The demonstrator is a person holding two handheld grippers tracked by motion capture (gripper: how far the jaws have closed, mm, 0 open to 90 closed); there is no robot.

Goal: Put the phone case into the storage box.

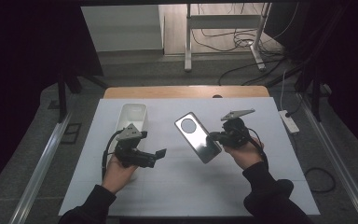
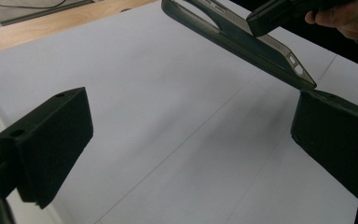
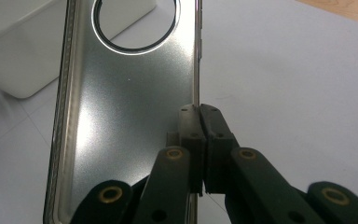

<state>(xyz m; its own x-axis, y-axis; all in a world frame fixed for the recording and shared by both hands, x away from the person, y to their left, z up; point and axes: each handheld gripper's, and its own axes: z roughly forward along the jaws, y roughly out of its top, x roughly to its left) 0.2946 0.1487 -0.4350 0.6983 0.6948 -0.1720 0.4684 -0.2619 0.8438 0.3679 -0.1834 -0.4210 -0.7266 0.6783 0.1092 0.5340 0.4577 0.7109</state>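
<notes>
Phone case [image 1: 198, 137] pinched at its long edge by the right gripper [image 1: 216, 136], held tilted above the white mat [image 1: 186, 186].

Its round camera cutout points away from the jaws, which are clenched on the rim. Beyond the left gripper [image 1: 157, 154] stands a white bin [image 1: 132, 117]; what is inside it cannot be made out. That gripper's jaws are spread wide with nothing between them, pointing toward the case's lower corner, the hand [image 1: 117, 173] cradling it from below.
</notes>
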